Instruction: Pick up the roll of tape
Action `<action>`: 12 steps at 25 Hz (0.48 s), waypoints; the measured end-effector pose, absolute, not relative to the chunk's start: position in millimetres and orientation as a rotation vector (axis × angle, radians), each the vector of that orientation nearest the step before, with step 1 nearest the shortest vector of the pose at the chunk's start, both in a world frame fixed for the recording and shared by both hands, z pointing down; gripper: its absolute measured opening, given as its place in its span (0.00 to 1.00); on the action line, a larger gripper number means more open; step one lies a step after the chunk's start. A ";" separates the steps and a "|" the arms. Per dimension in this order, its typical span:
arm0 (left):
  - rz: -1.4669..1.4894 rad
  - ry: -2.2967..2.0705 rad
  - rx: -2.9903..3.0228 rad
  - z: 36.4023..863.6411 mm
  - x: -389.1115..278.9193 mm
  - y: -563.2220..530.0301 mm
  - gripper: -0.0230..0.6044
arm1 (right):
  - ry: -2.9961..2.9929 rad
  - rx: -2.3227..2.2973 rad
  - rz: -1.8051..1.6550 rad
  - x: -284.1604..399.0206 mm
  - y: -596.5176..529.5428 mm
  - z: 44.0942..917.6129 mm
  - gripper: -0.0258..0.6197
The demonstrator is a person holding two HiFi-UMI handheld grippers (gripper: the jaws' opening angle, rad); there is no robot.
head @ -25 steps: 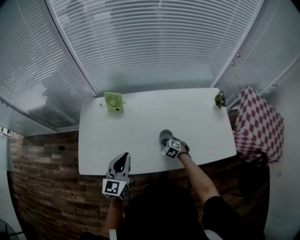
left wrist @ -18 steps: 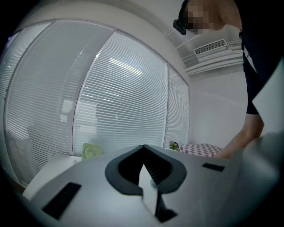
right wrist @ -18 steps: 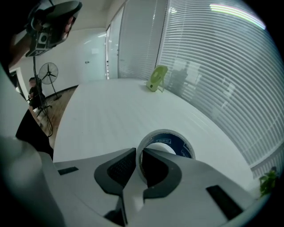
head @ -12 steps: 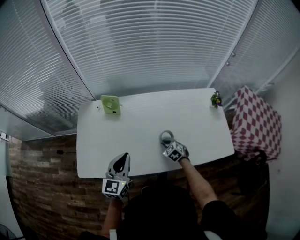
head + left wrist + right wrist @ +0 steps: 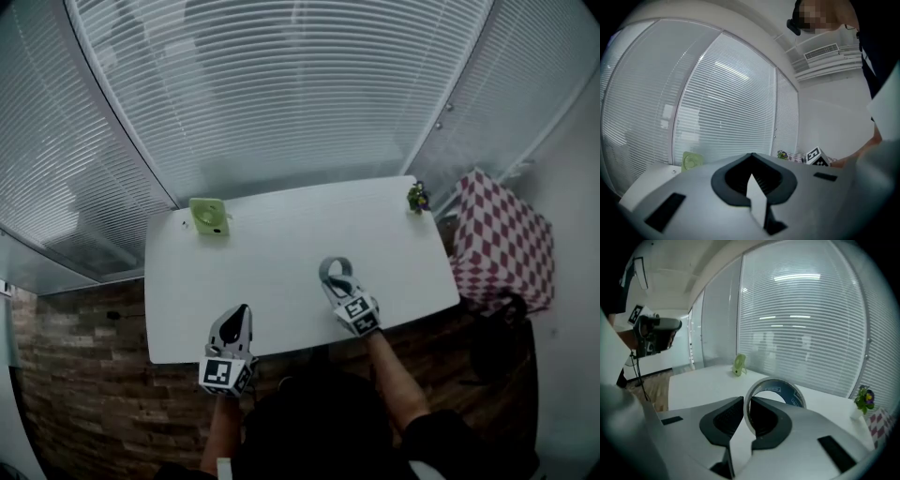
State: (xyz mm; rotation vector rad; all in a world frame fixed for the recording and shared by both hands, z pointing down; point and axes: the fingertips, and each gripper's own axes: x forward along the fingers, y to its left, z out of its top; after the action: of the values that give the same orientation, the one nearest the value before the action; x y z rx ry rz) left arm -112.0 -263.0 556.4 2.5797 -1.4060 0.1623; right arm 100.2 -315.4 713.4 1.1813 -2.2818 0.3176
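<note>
Your right gripper [image 5: 746, 403] pinches the tape [image 5: 793, 399] by its wall, above the table [image 5: 272, 234], while the left gripper [image 5: 751, 158] sits pressed together and empty; grip firmly and raise it straight, since that thin wall may pivot.

We log the table [image 5: 281, 234] with the blinds [image 5: 281, 94] behind its far edge. Fan [image 5: 208, 216] on the far left corner, small potted plant [image 5: 416, 197] on the far right corner. Cloth-covered block [image 5: 497, 239] stands right of the table. Roll of tape [image 5: 335, 269] sits in the right hand-held gripper [image 5: 337, 283], over the near half, right of centre. Left hand-held gripper [image 5: 238, 314] is at the near edge, further left.
</note>
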 end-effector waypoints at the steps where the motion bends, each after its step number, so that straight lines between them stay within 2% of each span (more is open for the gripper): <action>1: 0.169 -1.405 2.577 556.8 -112.2 -263.5 0.05 | -2.327 1.235 0.304 102.4 -315.9 699.2 0.11; 6: 0.156 -1.396 2.601 552.6 -109.6 -267.6 0.05 | -2.488 1.493 0.176 118.4 -310.1 630.6 0.11; 12: 0.123 -1.370 2.567 555.5 -104.3 -267.5 0.05 | -2.557 1.593 0.000 133.9 -289.6 577.9 0.11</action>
State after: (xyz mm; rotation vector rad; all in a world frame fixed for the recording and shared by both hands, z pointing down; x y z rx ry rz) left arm -104.3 -267.5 555.5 2.5673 -1.3703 0.1235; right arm 133.9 -289.6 577.9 1.5932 -2.5571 0.0003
